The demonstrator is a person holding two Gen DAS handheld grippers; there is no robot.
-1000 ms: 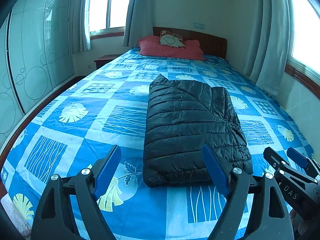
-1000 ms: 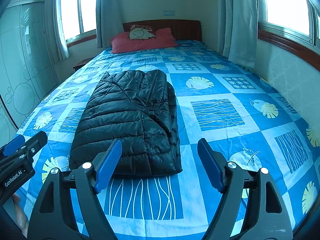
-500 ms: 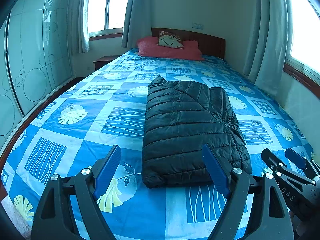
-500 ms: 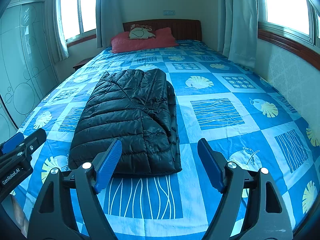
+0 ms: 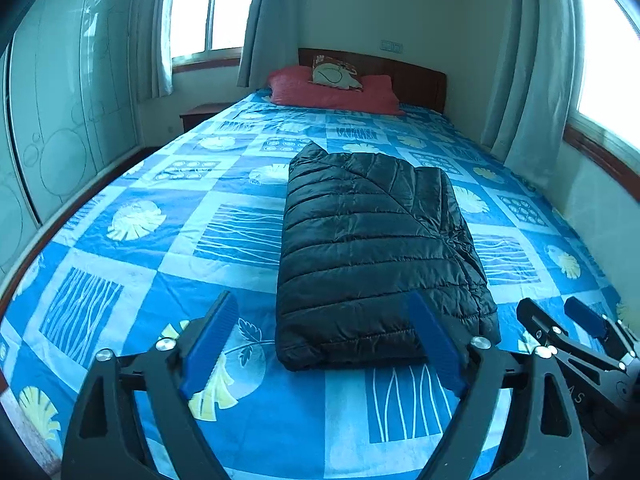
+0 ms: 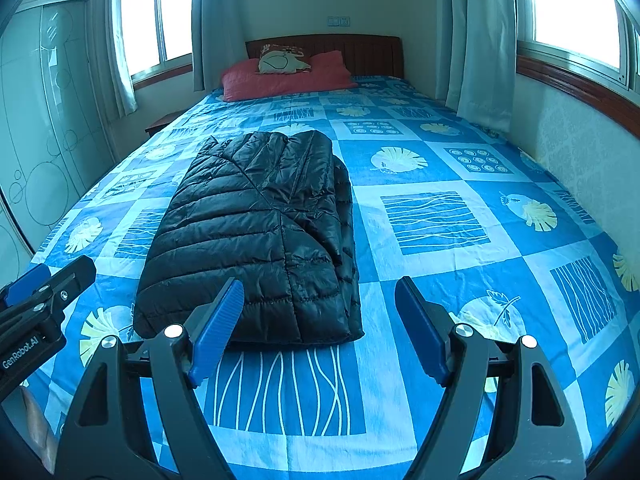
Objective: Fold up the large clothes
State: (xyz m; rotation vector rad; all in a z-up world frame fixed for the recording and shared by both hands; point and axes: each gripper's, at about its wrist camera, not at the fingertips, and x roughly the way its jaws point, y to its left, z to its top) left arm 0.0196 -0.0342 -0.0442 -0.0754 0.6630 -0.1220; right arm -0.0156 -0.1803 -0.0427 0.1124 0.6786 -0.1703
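Both grippers hang above the near end of the bed (image 5: 132, 280), apart from the jacket. At far left, a wardrobe (image 5: 60, 120) with circle-patterned doors bends out of the picture's edge. Next comes the left gripper (image 5: 324, 316): its jaws have just been opening and stand wide, nothing between the blue pads, only the patterned blue cover behind them. Its handle base is cut off by the bottom of the frame. In the middle lies the black quilted jacket (image 5: 372, 248), folded into a thick oblong on the cover, its near edge just beyond the fingertips; how the layers underneath are tucked is hidden. The right gripper (image 6: 320, 312) also gapes wide and holds nothing, its left pad overlapping the jacket's near corner in view without touching it. A red pillow (image 6: 288, 76) sits at the headboard. On the right, curtains (image 6: 480, 48) and a bright, washed-out window (image 6: 576, 4) close the scene.
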